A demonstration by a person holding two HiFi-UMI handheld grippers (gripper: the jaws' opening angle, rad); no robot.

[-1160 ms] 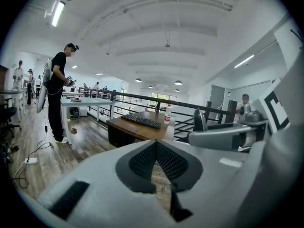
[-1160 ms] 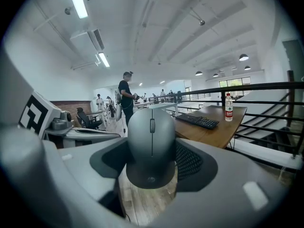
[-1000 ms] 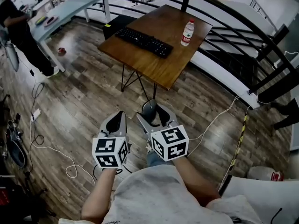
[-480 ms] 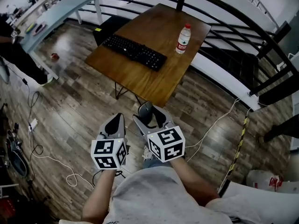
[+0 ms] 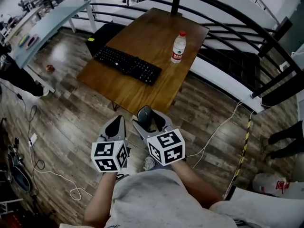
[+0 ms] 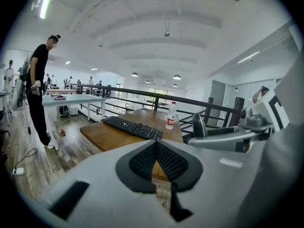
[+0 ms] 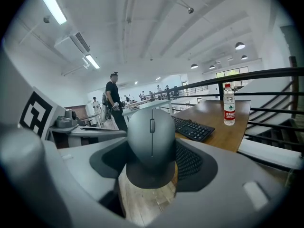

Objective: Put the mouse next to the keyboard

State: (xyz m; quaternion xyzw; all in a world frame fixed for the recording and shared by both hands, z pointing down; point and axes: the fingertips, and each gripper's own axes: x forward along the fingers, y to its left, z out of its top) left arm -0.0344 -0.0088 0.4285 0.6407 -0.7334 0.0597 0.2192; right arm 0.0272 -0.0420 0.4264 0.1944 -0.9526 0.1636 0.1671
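The right gripper [image 5: 148, 119] is closed on the mouse [image 5: 145, 114]. In the right gripper view the mouse [image 7: 151, 139] is seen clamped between the two jaws, with its scroll wheel turned toward the camera. The left gripper [image 5: 116, 126] is held just beside it on the left; its jaws are brought together and nothing is held between them. Both grippers are held above the wooden floor [image 5: 85, 113], on the near side of the table [image 5: 156, 32], so the mouse is carried in the air and is not yet on the tabletop.

On the table, the keyboard [image 5: 127, 65] is laid diagonally toward the left side. A water bottle [image 5: 178, 47] is stood upright to the right of it, apart from it. A strip of bare wood is left between the keyboard and the near edge of the table.

A black railing [image 5: 223, 18] is run along the far and right sides of the table. A white cable [image 5: 216, 127] is laid across the floor to the right of the grippers, and further cables [image 5: 45, 167] are seen at the near left. A light bench [image 5: 52, 20] is placed at the far left, with a person in dark clothing [image 5: 16, 75] beside it.
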